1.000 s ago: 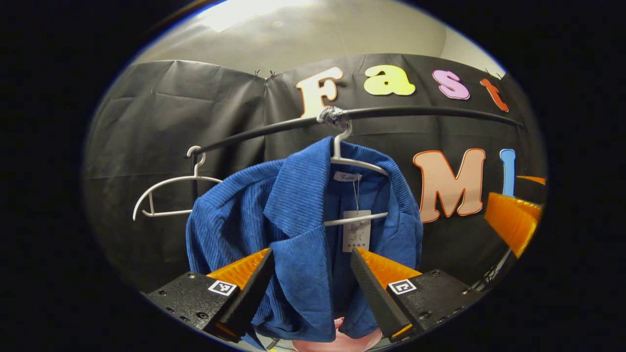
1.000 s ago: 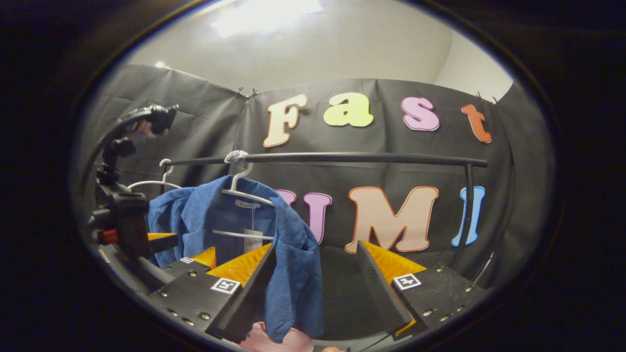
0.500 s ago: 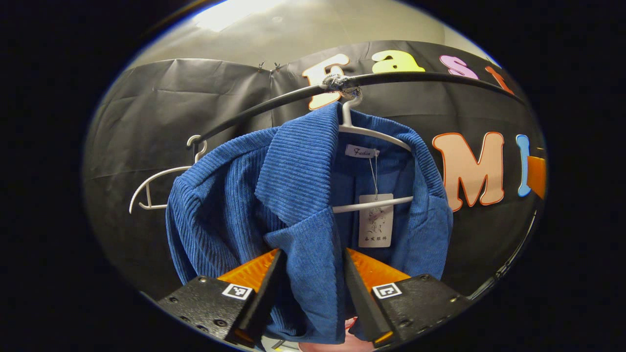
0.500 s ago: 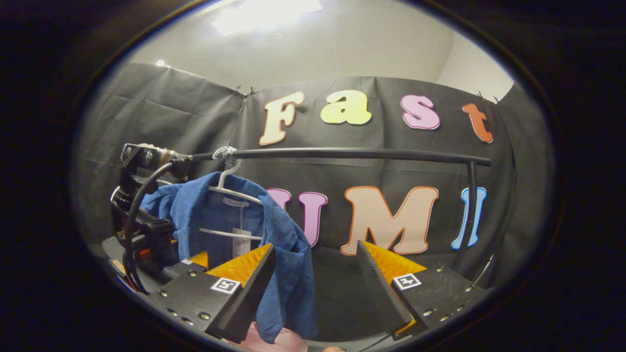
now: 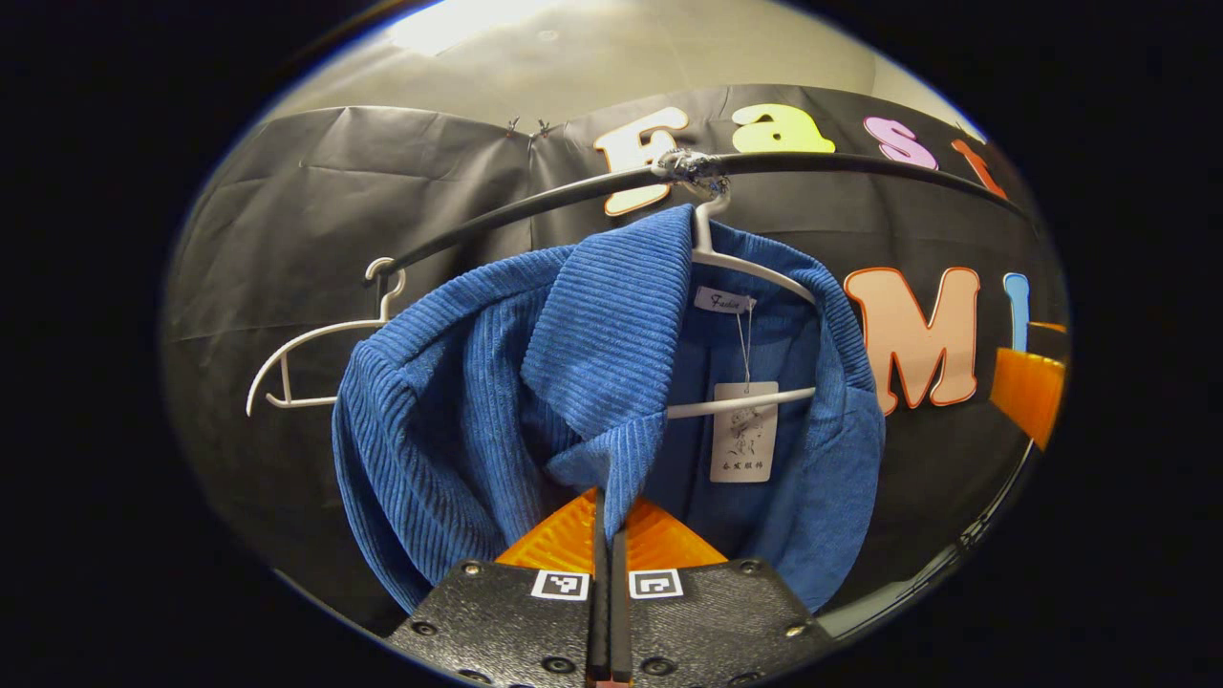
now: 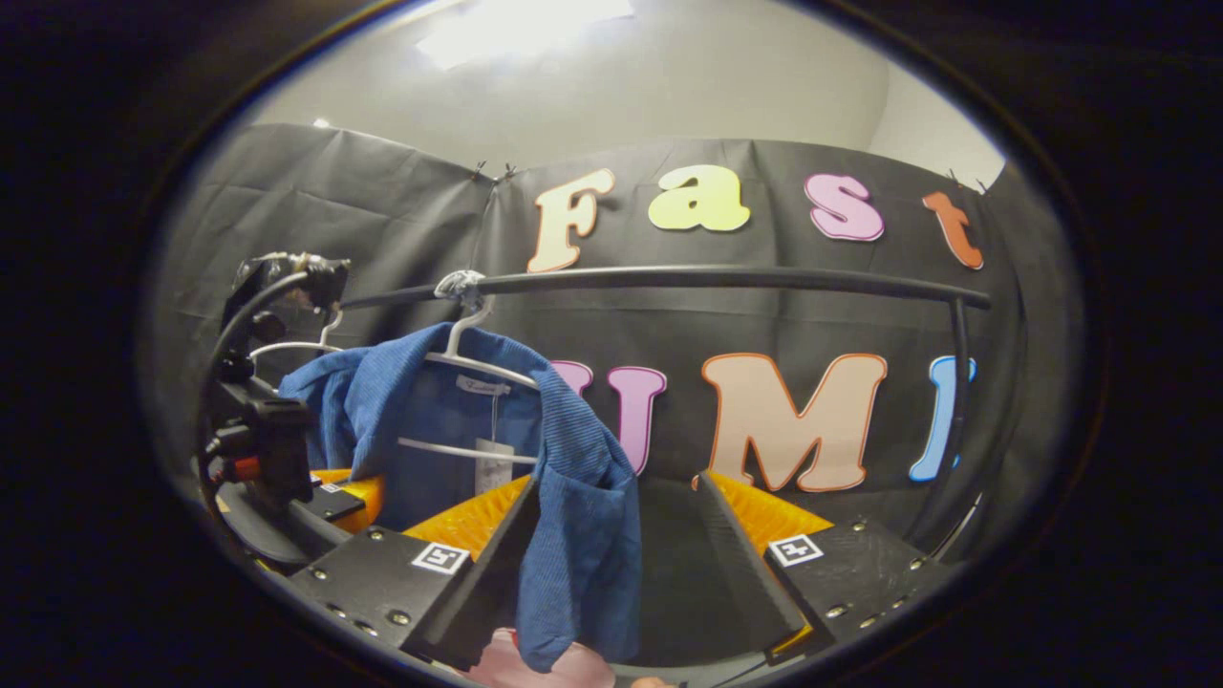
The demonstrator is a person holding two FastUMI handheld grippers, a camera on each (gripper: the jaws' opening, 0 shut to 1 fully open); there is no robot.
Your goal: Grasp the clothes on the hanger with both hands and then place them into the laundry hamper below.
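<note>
A blue corduroy jacket hangs on a white hanger from a black rail. A paper tag dangles inside the collar. My left gripper is shut on the jacket's front lapel edge, both fingers pressed on the fabric. In the right gripper view the jacket hangs left of centre, its right front panel drooping between my right gripper's open fingers, close to the left one. The left gripper is at the jacket's far side. One of the right gripper's fingers shows at the right edge.
An empty white hanger hangs at the rail's left end. The rail bends down into an upright post on the right. Something pink lies low under the jacket's hem. The black booth wall stands close behind.
My left gripper moved in on the jacket and shut on the lapel edge. The right gripper stayed open, and the jacket's right panel now hangs further between its fingers.
</note>
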